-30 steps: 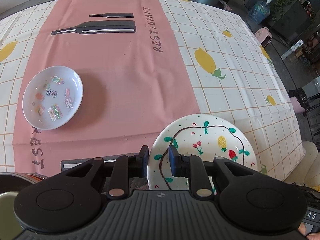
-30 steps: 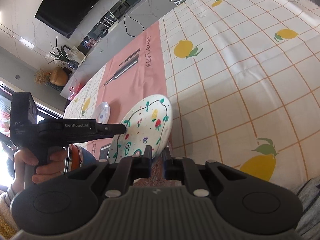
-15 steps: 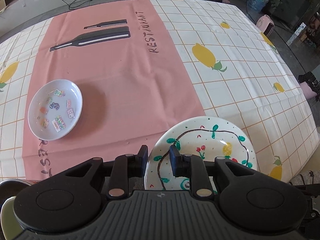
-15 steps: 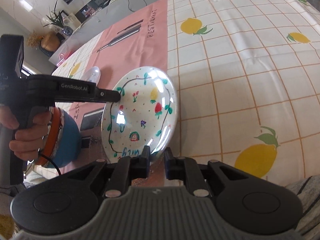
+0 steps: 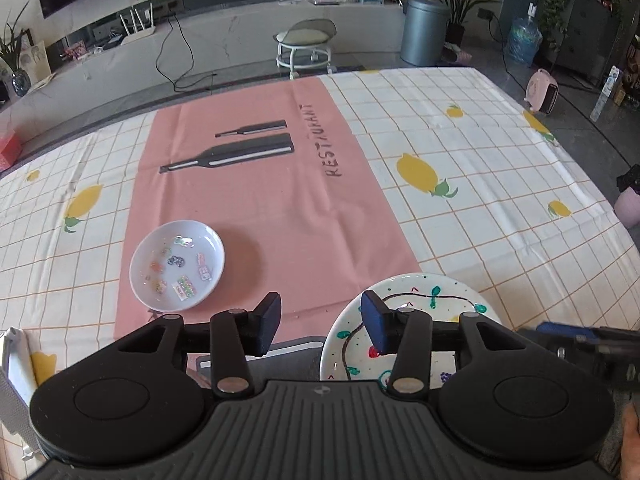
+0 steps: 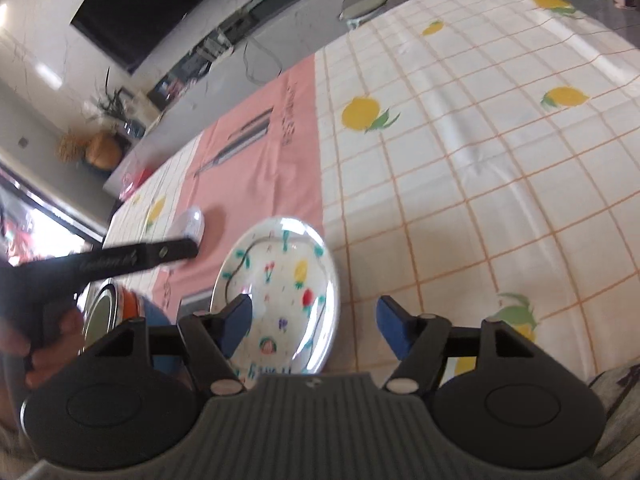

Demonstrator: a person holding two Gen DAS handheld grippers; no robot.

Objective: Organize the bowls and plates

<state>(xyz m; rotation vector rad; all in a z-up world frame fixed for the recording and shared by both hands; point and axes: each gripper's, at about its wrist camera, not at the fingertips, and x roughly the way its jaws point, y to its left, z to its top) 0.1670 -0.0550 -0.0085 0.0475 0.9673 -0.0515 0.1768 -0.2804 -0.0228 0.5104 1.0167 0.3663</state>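
Both the left gripper (image 5: pixel 320 322) and right gripper (image 6: pixel 314 322) stand wide open, holding nothing, the painted plate (image 5: pixel 416 320) lying at the tablecloth's (image 5: pixel 460 200) five o'clock, apparently freed for stacking.

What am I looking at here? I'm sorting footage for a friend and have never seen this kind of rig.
No robot: a person holds a two-finger gripper in each hand, and a fisheye camera on each looks forward along its fingers. The black shapes at the bottom are the grippers themselves.

The left view shows the left gripper, open and holding nothing. The right view shows the right gripper, also open and empty.

Both look over a table with a lemon-print tablecloth and a pink runner. On it lie a painted plate at the near edge and a small white dish with colourful bits inside. A blue and orange pot shows at left.
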